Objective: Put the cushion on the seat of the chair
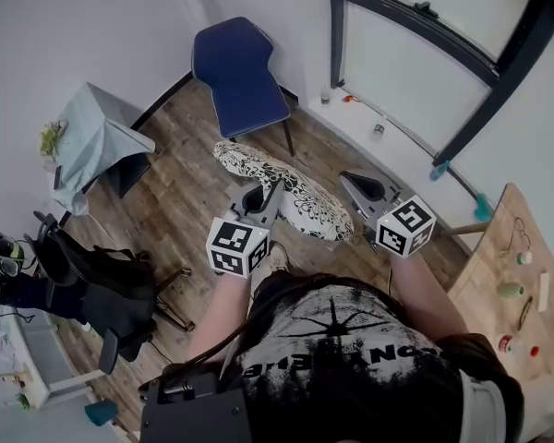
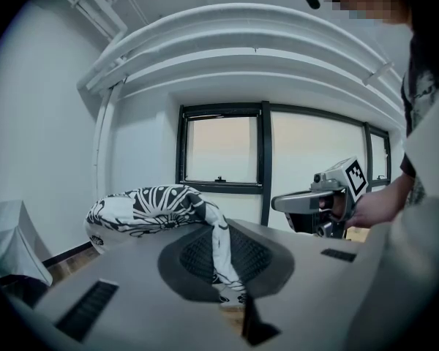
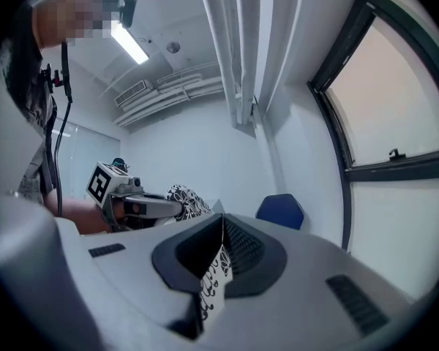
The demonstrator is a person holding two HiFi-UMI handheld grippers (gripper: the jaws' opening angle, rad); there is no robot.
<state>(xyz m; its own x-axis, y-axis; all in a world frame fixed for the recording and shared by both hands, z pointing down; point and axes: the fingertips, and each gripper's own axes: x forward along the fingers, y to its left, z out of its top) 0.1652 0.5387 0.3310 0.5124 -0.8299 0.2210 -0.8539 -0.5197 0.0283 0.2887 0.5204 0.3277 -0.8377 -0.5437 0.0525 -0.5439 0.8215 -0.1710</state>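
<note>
A black-and-white patterned cushion (image 1: 291, 194) hangs in the air between my two grippers, above the wooden floor. My left gripper (image 1: 258, 197) is shut on its left edge; in the left gripper view a fold of the fabric (image 2: 221, 258) is pinched between the jaws and the cushion's bulk (image 2: 143, 209) bulges up to the left. My right gripper (image 1: 364, 190) is shut on the cushion's right edge, with a strip of patterned cloth (image 3: 214, 280) clamped in its jaws. The blue chair (image 1: 240, 70) stands beyond the cushion by the wall, its seat bare, and shows as well in the right gripper view (image 3: 281, 210).
A small table under a pale cloth (image 1: 97, 137) stands at the left. A black bag on a frame (image 1: 92, 289) lies at the lower left. A wooden table (image 1: 508, 266) with small items is at the right. The dark window frame (image 1: 415, 21) runs along the far wall.
</note>
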